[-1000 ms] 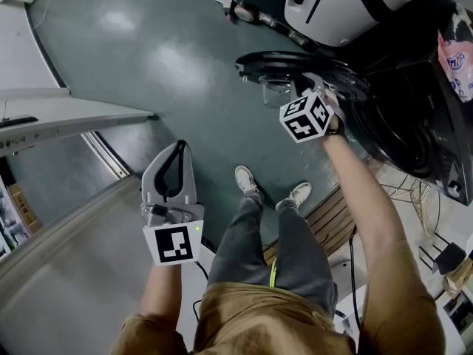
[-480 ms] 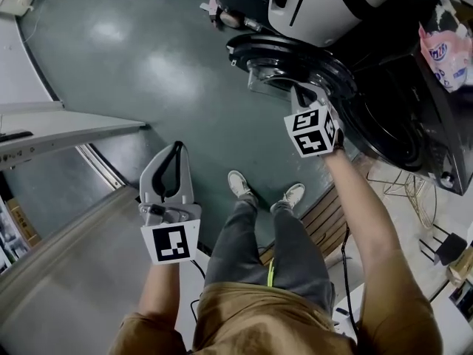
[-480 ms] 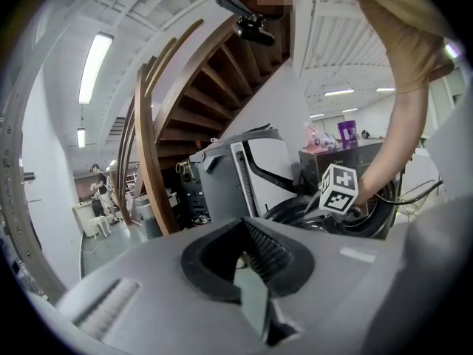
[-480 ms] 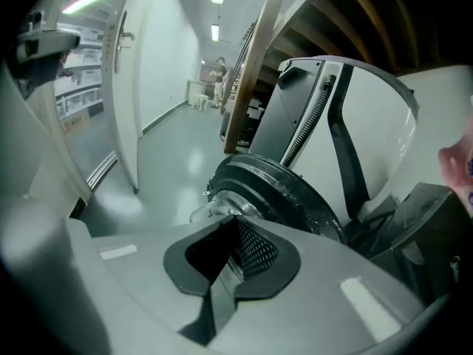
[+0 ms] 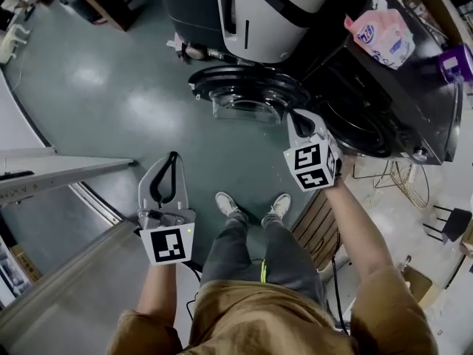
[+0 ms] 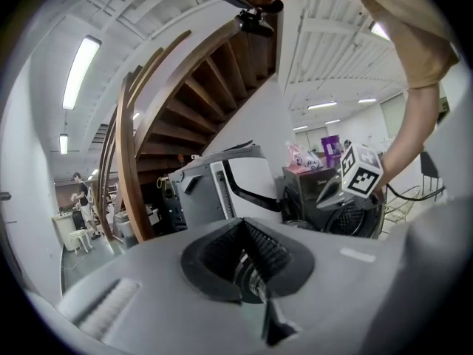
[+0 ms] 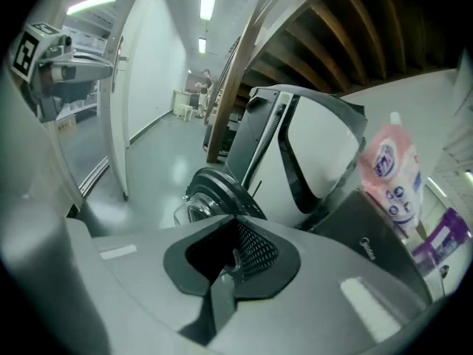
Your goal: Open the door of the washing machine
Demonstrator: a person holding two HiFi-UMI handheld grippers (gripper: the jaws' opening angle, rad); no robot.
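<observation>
Finishing the opening step, by the look of things: door [image 5: 247,87] of the washing machine [image 5: 414,87] swung wide from the dark front, glass bowl bulging from its face, round drum mouth [image 5: 355,128] bare beside it. Judged as done, or all but done.

Right hand-held gripper [image 5: 293,118] near the door's inner edge, between door and drum mouth, jaws pressed fully together with nothing between them; apparently clear of the door, though no view confirms the gap. Left hand-held gripper [image 5: 173,161] low over the green floor [image 5: 111,87], well apart from the machine, jaws likewise closed and empty.

Next move, as a guess: little beyond lifting the right hand away. If a wider swing is wanted, a gentle push on the rim with the 2 closed jaws, watching for the stop at the hinge.

Hard to make out: hinge and latch, lost behind the right hand-held gripper and in the dark panel. Cannot tell whether the door sits at its full stop. Drum interior only blackness. Pink pouch [image 5: 388,32] on top of the machine, print too small to read.
</observation>
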